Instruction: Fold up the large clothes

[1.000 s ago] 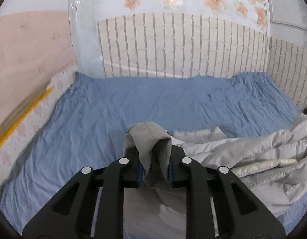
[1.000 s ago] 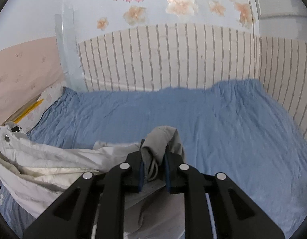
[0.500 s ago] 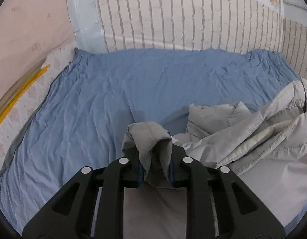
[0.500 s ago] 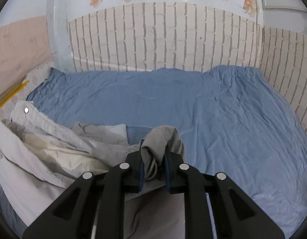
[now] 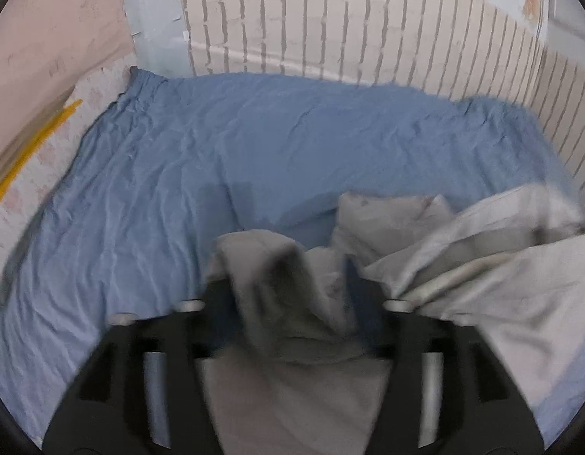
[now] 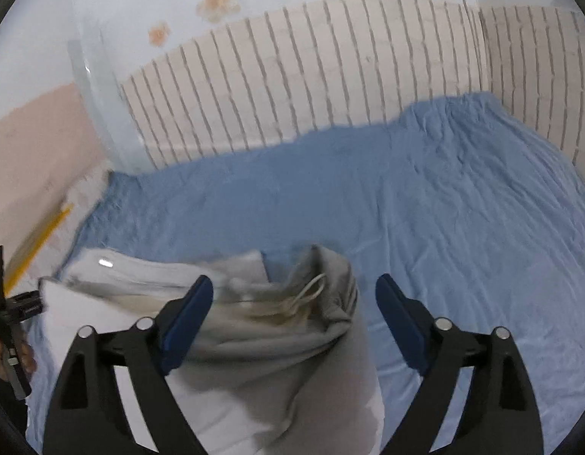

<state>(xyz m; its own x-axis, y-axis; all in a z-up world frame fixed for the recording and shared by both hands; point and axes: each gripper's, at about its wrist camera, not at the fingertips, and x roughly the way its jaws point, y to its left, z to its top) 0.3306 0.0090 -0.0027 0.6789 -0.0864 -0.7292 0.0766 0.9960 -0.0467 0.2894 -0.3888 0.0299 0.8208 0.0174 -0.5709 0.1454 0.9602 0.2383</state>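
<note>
A: Grey garment (image 6: pixel 285 341) lies bunched between both grippers on the blue sheet (image 6: pixel 444 227). What differs from a moment before?

B: The right gripper (image 6: pixel 294 292) and left gripper (image 5: pixel 288 303), clamped on the folds before, have just been opening; the fabric sits loose between the spread pads.

A: And their pose?

B: Both tilt downward, lower toward the bed.

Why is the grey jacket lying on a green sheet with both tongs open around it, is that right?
Not quite: the sheet is blue, not green, as the right wrist view shows. The rest holds: the grey jacket lies on it, and the right tongs and left tongs have just been opening, the cloth loose between them.
</note>
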